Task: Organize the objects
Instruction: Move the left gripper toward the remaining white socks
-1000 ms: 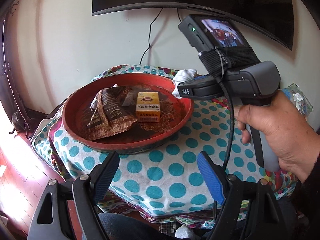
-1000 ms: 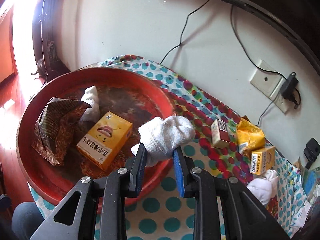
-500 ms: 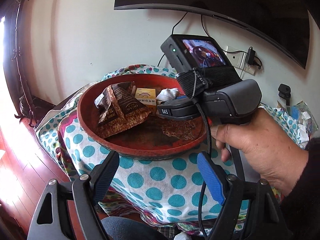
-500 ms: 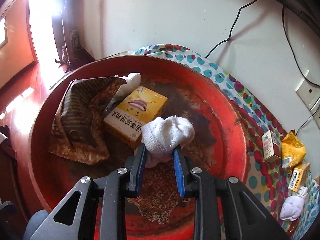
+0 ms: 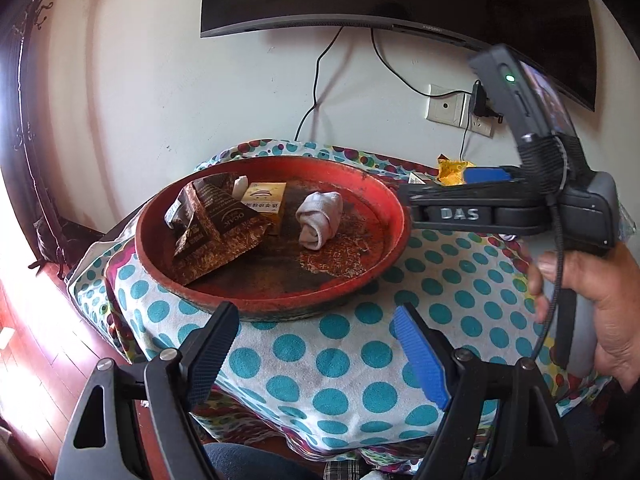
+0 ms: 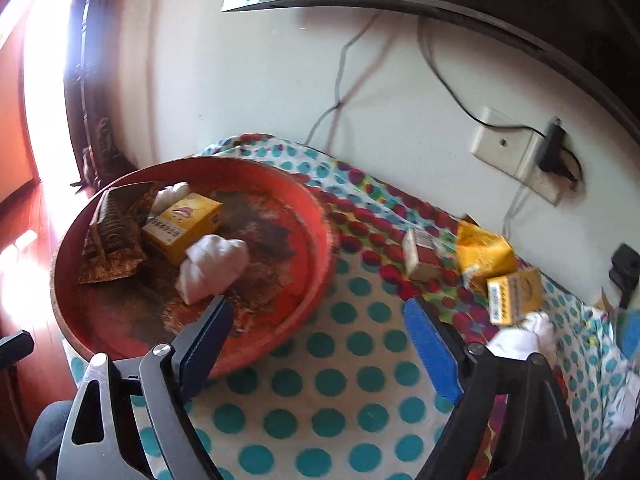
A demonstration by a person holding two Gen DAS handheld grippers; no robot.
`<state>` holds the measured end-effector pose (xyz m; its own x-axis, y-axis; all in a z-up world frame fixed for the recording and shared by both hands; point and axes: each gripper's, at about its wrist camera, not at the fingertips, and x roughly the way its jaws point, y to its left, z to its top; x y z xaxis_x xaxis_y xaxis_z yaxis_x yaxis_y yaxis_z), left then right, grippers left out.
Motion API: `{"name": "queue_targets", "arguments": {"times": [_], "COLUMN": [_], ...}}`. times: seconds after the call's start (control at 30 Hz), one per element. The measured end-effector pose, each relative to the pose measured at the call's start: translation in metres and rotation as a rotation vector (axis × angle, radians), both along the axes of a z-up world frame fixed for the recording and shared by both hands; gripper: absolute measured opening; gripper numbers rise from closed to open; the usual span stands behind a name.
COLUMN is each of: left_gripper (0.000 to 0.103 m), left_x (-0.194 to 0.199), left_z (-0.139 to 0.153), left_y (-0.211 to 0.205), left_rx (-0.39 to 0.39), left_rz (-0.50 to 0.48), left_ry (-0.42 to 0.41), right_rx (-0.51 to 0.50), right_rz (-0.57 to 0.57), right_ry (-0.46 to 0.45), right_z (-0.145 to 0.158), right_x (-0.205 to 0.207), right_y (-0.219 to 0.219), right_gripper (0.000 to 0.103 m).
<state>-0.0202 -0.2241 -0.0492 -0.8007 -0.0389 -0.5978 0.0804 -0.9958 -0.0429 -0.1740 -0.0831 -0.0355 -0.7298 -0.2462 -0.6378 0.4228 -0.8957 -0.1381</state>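
A round red tray (image 5: 394,216) (image 6: 316,216) sits on the polka-dot tablecloth. In it lie a rolled white sock (image 5: 320,216) (image 6: 212,266), a yellow box (image 5: 264,200) (image 6: 184,220), a brown foil bag (image 5: 212,220) (image 6: 114,232) and a second white sock (image 6: 172,194) behind the box. My right gripper (image 6: 316,336) is open and empty, just right of the tray's front rim; its body shows in the left wrist view (image 5: 508,212). My left gripper (image 5: 316,344) is open and empty above the cloth in front of the tray.
Right of the tray on the cloth (image 6: 352,380) lie a small red-and-white box (image 6: 420,254), a yellow packet (image 6: 484,252), another yellow box (image 6: 514,292) and a white sock (image 6: 524,336). A wall socket (image 6: 508,148) and a TV are behind.
My right gripper opened and let go of the white sock, which now lies in the tray. The gripper drew back to the right, out of the tray. My left gripper stayed open.
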Motion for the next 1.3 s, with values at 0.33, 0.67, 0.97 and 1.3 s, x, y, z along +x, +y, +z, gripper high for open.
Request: {"name": "queue_targets", "arguments": {"times": [0.33,0.67,0.97,1.3], "left_gripper": [0.082,0.082,0.082,0.082], "left_x": [0.001,-0.018,-0.044,-0.061], "left_z": [-0.006,0.01,0.025,0.031], "left_y": [0.052,0.121,0.161,0.195], "left_rx": [-0.09,-0.142,-0.148,-0.179], "left_rz": [-0.074,-0.166,-0.209,-0.265], "left_ry": [-0.016,-0.004,0.005,0.01], "right_rx": [-0.056,-0.139,-0.174,-0.199], "right_rz": [-0.226,-0.373,-0.437,-0.478], "right_ry": [-0.054,-0.05,-0.045,-0.054], "right_z": [-0.018,-0.017,-0.014,-0.02], "right_x": [0.0,0.009,0.015,0.02], "right_y": [0.117,0.185,0.227,0.257], "right_gripper": [0.086,0.086,0.086,0.086]}}
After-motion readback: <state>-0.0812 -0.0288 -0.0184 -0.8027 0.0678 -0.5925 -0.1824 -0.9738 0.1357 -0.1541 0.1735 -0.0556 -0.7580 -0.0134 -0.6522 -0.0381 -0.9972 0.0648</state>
